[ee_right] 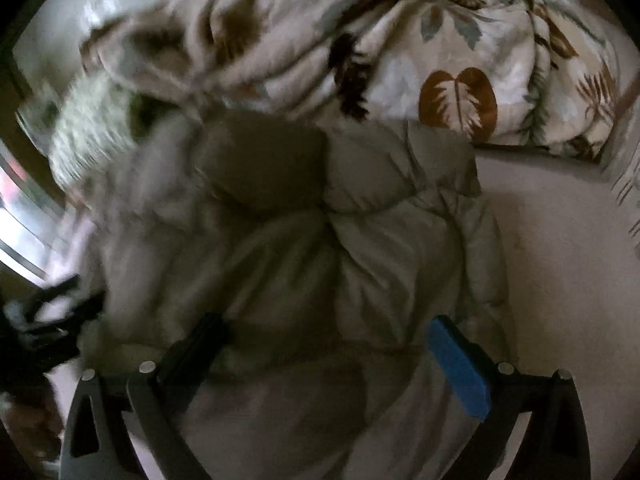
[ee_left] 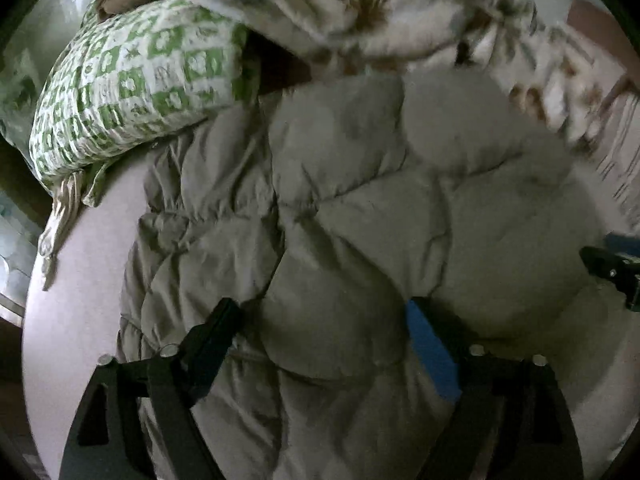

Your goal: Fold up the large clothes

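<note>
Lying on pale sheet (ee_right: 560, 240): puffer jacket (ee_left: 340, 220); R edge free.

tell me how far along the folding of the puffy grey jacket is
Done: the puffy grey jacket lies bunched in a thick heap on the pale sheet, apparently folded over itself. In hand: nothing; the left claw and right claw both stand open above it. Left: flattening and squaring the heap, though blur hides its edges.
</note>
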Demonstrator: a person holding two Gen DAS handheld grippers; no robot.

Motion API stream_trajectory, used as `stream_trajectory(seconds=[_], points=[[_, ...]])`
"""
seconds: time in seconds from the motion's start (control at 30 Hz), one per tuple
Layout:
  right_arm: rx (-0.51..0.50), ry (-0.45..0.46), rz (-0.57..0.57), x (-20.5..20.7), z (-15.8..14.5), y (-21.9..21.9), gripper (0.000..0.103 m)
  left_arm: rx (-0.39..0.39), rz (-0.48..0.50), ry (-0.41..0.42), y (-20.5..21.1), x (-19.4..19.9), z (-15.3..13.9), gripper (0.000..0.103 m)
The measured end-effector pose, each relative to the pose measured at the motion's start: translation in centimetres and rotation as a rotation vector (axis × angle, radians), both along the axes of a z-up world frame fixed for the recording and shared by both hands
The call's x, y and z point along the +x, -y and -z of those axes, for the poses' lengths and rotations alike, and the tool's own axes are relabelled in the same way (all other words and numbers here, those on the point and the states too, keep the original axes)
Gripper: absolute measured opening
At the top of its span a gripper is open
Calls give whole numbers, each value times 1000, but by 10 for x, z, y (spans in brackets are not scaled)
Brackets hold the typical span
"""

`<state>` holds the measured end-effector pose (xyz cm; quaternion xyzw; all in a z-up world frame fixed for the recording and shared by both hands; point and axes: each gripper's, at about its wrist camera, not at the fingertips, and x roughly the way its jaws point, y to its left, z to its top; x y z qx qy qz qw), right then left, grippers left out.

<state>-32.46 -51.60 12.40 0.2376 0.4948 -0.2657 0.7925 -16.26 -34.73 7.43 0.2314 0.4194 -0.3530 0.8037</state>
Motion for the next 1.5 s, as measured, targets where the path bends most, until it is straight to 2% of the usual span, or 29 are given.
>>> stream_trajectory(seconds=[0.07, 0.2, 0.37, 0.53, 0.67, 0.8, 0.87, 0.97, 1.1, 1.17, 1.33, 1.5], points=[[-11, -80, -4, 3, 22, 5, 103, 31, -21, 16, 2, 4, 11, 99], [39, -91, 26, 3, 50, 23, 103, 76, -27, 46, 12, 13, 24, 103], [26, -121, 45, 12, 62, 34, 103, 109, -49, 30, 22, 24, 28, 103], [57, -122, 66, 13, 43, 37, 103, 31, -34, 0, 6, 30, 9, 103], [37, 5, 74, 10, 12, 40, 103, 4, -25, -7, -7, 34, 6, 103], [18, 88, 94, 25, 2, 50, 103, -7, -16, 0, -2, 36, 13, 103], [53, 65, 111, 40, 15, 60, 103, -14, -9, 7, -1, 33, 13, 103], [80, -65, 129, 60, 47, 68, 103, -32, -4, 4, -3, 32, 13, 103], [29, -111, 120, 67, 50, 59, 103, -27, -9, 1, -2, 31, 12, 103], [19, -98, 117, 65, 42, 56, 103, -32, -17, -12, -5, 28, 8, 103], [65, 39, 63, 19, 4, 28, 103, -86, -26, -62, -30, 17, -10, 103], [62, 98, -13, -23, -22, -8, 103, -126, 12, -2, -69, -18, -30, 103]])
